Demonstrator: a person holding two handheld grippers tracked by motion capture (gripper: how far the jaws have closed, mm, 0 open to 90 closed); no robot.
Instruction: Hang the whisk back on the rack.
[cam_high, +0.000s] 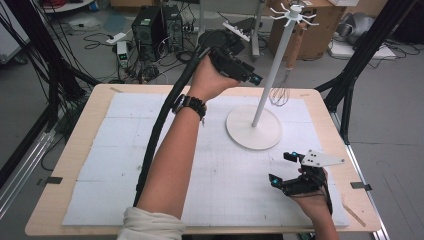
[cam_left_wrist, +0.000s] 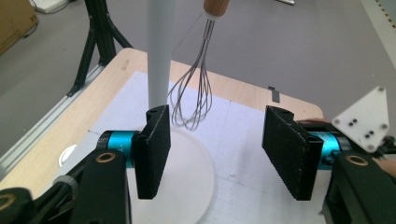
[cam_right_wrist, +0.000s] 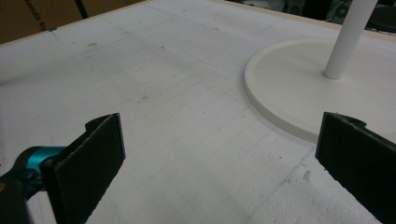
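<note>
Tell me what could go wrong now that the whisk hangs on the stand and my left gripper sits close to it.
The left gripper is open beside the stand's pole; pulling back carelessly could knock the pole and rock the stand. The whisk hangs freely from a hook, so a bump might swing it off. The right gripper, open low near the stand's base, could clip it.

You see a whisk of thin shiny metal wire with a wooden handle, hanging from a smooth matt white stand.
</note>
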